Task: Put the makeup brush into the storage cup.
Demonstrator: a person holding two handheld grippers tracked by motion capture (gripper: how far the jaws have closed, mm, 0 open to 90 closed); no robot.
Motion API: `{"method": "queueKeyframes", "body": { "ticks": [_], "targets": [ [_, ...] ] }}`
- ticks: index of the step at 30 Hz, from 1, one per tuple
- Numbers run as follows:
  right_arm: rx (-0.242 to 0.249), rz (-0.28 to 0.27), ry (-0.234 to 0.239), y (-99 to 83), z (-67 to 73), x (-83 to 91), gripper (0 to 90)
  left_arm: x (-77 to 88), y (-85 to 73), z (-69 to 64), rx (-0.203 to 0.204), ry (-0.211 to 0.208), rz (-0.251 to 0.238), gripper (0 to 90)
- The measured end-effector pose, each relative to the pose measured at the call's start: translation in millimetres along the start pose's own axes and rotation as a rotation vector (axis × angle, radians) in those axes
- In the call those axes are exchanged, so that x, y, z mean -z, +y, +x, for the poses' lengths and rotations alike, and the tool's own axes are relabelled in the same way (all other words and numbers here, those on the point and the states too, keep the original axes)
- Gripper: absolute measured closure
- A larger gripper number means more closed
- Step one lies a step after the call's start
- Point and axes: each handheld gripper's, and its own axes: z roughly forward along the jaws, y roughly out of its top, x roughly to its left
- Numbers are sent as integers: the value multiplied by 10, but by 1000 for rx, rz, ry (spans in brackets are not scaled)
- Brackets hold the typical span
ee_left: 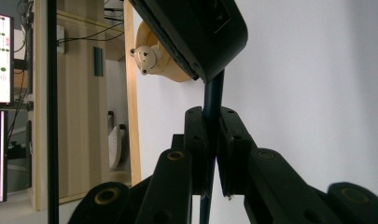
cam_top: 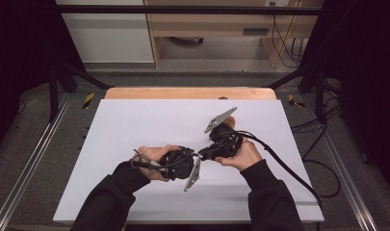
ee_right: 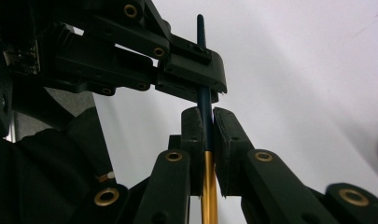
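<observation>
A thin rod, dark blue at one end (ee_right: 203,95) and gold at the other (ee_right: 209,186), is held between both grippers above the middle of the white table top (cam_top: 135,125). My right gripper (ee_right: 205,119) is shut on it where blue meets gold. My left gripper (ee_left: 212,121) is shut on the blue part (ee_left: 213,93), its jaws crossing just beyond the right ones (ee_right: 196,70). In the high view the two grippers meet tip to tip, left (cam_top: 196,157) and right (cam_top: 205,154), each in a hand in a black sleeve.
A round pale wooden object (ee_left: 161,60) lies on the table beyond the right gripper, partly behind its grey plate (cam_top: 220,118). The right gripper's cable (cam_top: 284,166) trails off to the right. A wooden shelf unit (cam_top: 207,24) stands behind the table.
</observation>
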Motion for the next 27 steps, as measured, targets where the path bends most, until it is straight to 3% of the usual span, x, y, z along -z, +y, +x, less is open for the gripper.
{"method": "queueKeyframes", "body": {
  "ticks": [4, 9, 16, 18, 19, 22, 27],
  "targets": [
    [-7, 5, 6, -3, -5, -10, 834, -1, 6, -13, -17, -1, 6, 831],
    [4, -13, 6, -4, -7, -28, 826, 11, -18, -4, -5, -7, 17, 833],
    [21, -116, -91, -42, -29, 118, 574, -17, -125, 5, 39, -21, 59, 834],
    [20, -165, -121, -74, -52, 185, 513, -7, -171, 25, 35, -24, 99, 834],
    [26, -181, -143, -101, -67, 239, 483, -28, -205, 8, 75, -22, 73, 834],
    [4, -240, -190, -216, -128, 382, 394, -9, -300, 38, 126, -31, 88, 834],
    [-25, -309, -273, -431, -187, 510, 252, 14, -465, 83, 264, -33, 58, 834]
  ]
}}
